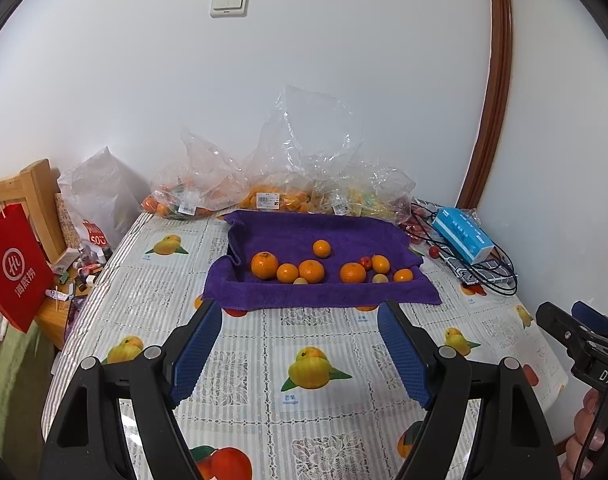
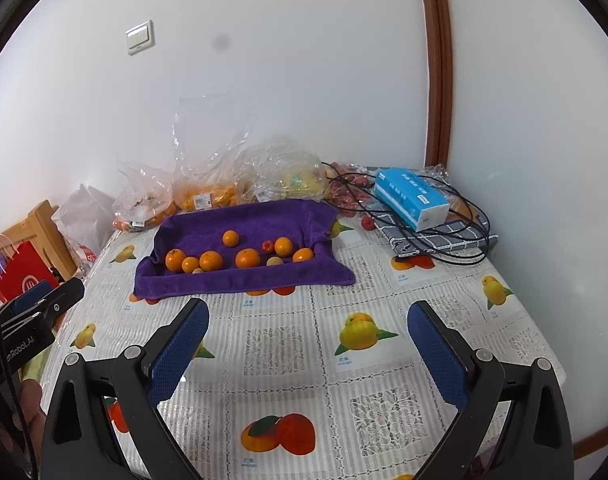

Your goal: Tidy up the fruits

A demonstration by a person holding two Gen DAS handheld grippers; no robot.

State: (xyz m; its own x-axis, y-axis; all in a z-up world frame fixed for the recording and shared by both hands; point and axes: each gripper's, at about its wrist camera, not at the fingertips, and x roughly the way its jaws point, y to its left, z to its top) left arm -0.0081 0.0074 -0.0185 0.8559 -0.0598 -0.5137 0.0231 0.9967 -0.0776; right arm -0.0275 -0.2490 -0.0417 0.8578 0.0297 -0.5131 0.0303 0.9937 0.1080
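**Sorting mixed fruit on the purple towel**

Resting on the purple towel (image 1: 324,292) are ten loose fruits: seven oranges (image 1: 264,265), two small pale yellow-green fruits (image 1: 300,281) and one small red fruit (image 1: 365,263). Six oranges sit in a loose row toward the towel's near edge, a seventh (image 1: 322,248) lies alone further back, and the red fruit touches an orange on the right of the towel. A second small red fruit (image 1: 434,251) lies off the towel, just beside its right edge on the counter (image 1: 263,344).

Behind the towel stand clear plastic bags (image 1: 207,196) of more fruit; I count at least three, though their folds blur the count. Right of the towel lies a blue tissue pack (image 1: 462,238) under black cables (image 1: 500,276).

Both the left gripper (image 1: 299,354) and right gripper (image 2: 308,354) hover over the counter on the near side of the towel, fingers spread wide and holding nothing.

The oranges look firm, round and light; they will likely roll, so a hold across the widest part should serve. The small fruits seem softer and easy to bruise, needing a gentle squeeze. Whether this mixed spread is sorted or awaits sorting cannot be judged.
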